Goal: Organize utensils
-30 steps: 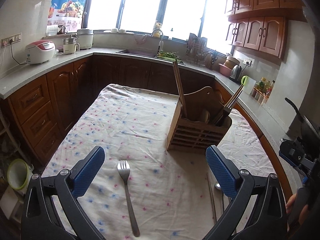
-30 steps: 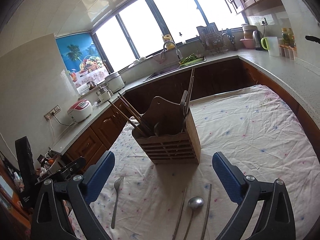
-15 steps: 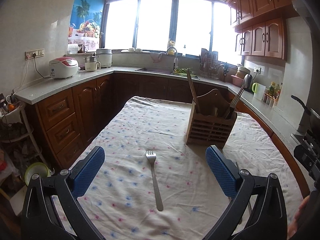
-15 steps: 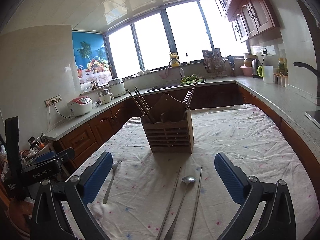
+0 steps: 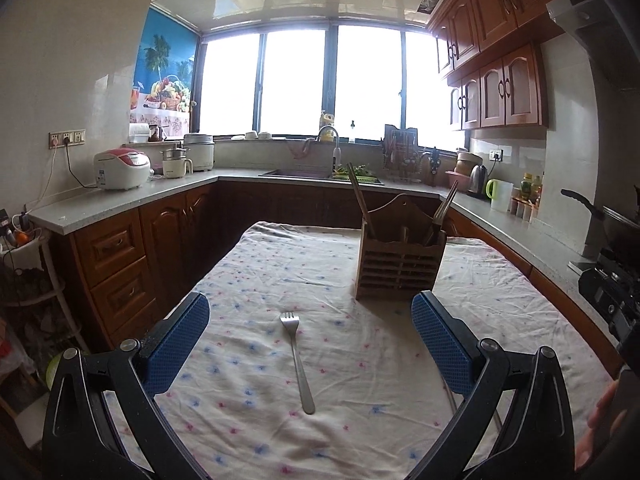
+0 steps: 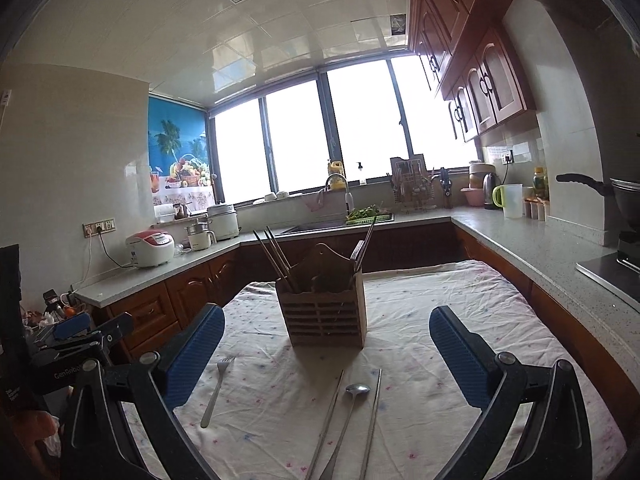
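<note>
A steel fork (image 5: 297, 356) lies on the flowered tablecloth (image 5: 256, 280), between the fingers of my open, empty left gripper (image 5: 310, 344), tines pointing away. The fork also shows in the right wrist view (image 6: 216, 388), at the left. A wooden utensil holder (image 5: 398, 258) with chopsticks and cutlery stands beyond, to the right. In the right wrist view the holder (image 6: 325, 312) stands ahead, and a spoon (image 6: 348, 412) lies between two metal chopsticks (image 6: 372, 416) under my open, empty right gripper (image 6: 326, 360).
Wooden cabinets and grey counters (image 5: 120, 196) ring the table on three sides. A rice cooker (image 5: 120, 168), a sink (image 5: 316, 172) and a kettle (image 5: 478, 176) stand on them. A stove with a pan (image 6: 624, 200) is at the right. The left gripper's body (image 6: 68, 344) shows at the left.
Both grippers have pulled back and tilted up, so the holder and the utensils look farther away and more ceiling shows. Nothing on the table has moved.
</note>
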